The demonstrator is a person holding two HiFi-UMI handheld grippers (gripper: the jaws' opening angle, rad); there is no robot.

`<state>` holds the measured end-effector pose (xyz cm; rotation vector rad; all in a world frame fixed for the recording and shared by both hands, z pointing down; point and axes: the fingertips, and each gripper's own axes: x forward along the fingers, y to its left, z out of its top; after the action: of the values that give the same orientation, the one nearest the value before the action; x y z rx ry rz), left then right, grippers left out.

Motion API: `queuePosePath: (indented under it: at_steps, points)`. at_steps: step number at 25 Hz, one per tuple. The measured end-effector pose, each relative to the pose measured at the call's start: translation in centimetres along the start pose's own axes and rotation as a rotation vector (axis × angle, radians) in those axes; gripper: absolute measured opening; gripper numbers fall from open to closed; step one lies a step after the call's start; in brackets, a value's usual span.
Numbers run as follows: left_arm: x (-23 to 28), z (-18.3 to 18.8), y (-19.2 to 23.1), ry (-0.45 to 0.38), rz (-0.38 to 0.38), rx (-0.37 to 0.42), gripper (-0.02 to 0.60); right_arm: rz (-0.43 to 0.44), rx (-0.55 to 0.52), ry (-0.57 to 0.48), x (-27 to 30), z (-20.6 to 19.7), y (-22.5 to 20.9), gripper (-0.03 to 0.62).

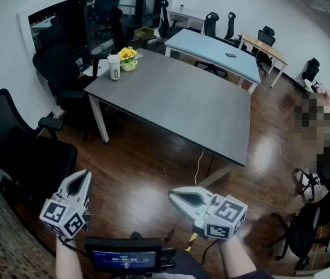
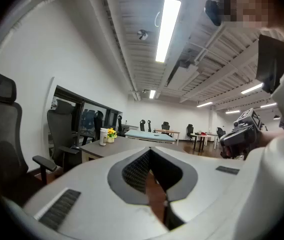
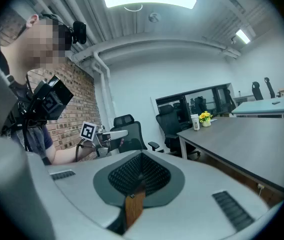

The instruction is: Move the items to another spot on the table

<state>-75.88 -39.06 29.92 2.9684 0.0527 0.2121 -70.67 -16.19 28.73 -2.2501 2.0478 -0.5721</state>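
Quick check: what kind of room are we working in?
Probably an open office or meeting area: a long grey table, black swivel office chairs around the room, and a light blue table with more chairs behind it.

Cup [image 1: 114, 67] left of flowers [image 1: 128, 57], on table's [image 1: 182, 106] corner.

The print on the white cup [image 1: 114, 67] beside the yellow flowers [image 1: 128, 53] at the counter's [image 1: 176, 106] far corner was too small to be read. A small dark object [image 1: 230, 55] on the light blue table [image 1: 211, 46] could not be identified. The black office chair [image 1: 20, 147] was cut off by the head view's left edge, and the screen device [image 1: 124, 257] and the person's forearms [image 1: 237, 261] by its bottom edge.
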Motion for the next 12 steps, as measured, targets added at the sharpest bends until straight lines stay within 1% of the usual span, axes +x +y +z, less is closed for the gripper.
queuePosePath:
  at_steps: [3, 5, 8, 12]
  points:
    - [-0.7, 0.4, 3.3, -0.021, 0.001, 0.016, 0.020, 0.071, 0.008, 0.041, 3.7, -0.5, 1.7, -0.018]
    - [-1.0, 0.8, 4.6, -0.029, 0.000, 0.024, 0.020, 0.072, 0.001, 0.049, 5.1, -0.5, 1.8, -0.018]
    - [-1.2, 1.8, 5.0, -0.020, -0.005, 0.041, 0.020, 0.052, -0.004, 0.031, 6.5, 0.4, 1.3, -0.018]
    - [-0.4, 2.5, 4.9, -0.028, -0.004, 0.035, 0.020, 0.091, -0.026, 0.017, 8.2, 1.9, 0.7, -0.018]
